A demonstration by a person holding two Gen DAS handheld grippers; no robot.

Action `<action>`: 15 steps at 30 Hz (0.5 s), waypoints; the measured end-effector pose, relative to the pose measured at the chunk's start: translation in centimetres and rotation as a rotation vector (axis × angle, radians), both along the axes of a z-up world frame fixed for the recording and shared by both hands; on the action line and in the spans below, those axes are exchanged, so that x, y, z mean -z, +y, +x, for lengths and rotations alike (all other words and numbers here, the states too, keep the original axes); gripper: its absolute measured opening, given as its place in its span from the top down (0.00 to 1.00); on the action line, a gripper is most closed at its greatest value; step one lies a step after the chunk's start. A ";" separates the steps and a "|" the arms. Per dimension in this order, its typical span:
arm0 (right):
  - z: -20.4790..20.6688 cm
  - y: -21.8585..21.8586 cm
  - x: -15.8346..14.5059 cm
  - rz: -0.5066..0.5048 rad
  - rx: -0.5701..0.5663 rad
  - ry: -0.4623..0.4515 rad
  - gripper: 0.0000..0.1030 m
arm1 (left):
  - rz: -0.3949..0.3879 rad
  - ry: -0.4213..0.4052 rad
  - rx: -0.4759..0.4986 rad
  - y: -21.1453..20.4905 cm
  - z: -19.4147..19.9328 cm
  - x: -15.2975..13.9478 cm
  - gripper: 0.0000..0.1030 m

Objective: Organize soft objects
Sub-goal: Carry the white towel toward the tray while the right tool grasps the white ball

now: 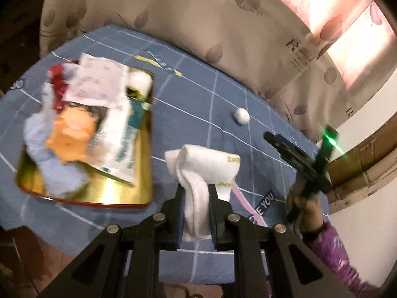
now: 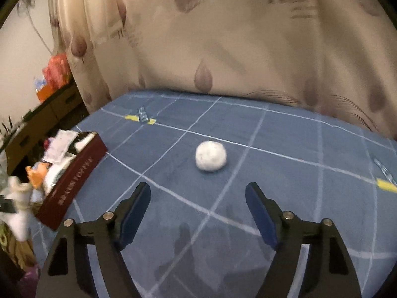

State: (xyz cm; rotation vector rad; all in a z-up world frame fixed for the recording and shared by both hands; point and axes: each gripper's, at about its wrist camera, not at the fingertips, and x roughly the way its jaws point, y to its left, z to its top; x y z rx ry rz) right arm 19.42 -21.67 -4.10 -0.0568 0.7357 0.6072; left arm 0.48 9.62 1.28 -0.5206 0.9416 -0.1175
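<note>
My left gripper [image 1: 196,188] is shut on a folded white towel [image 1: 206,164], held above the blue checked tablecloth [image 1: 198,99] just right of the tin. The gold-lined tin [image 1: 119,196] with a dark red outside [image 2: 74,181] holds an orange plush toy [image 1: 72,136], light blue cloth [image 1: 59,173], red cloth and paper packets. A white cotton ball [image 2: 211,156] lies on the cloth a little ahead of my right gripper [image 2: 198,193], which is open with nothing between its blue pads. In the left wrist view the ball [image 1: 242,115] sits beyond the right gripper [image 1: 273,139], held by a hand in a purple sleeve.
A beige leaf-print curtain [image 2: 248,49] hangs right behind the table. Yellow tape marks [image 2: 139,119] sit at the far left and at the right edge [image 2: 385,185]. Cardboard boxes [image 2: 37,124] with clutter stand left of the table.
</note>
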 end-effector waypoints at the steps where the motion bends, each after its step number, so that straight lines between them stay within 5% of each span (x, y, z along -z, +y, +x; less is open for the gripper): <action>1: 0.7 0.6 0.3 -0.016 0.000 0.002 0.31 | 0.008 -0.007 -0.009 0.4 -0.2 -0.3 0.84; 6: 3.9 2.9 1.5 -0.067 0.010 0.021 0.35 | 0.014 -0.024 -0.045 2.6 -1.4 -1.1 0.84; 11: 6.6 4.6 3.1 -0.133 0.028 0.062 0.77 | 0.017 -0.024 -0.089 4.9 -1.7 -1.3 0.84; 15: 6.7 4.7 3.3 -0.125 0.035 0.065 0.84 | 0.023 -0.031 -0.124 6.5 -2.1 -1.4 0.83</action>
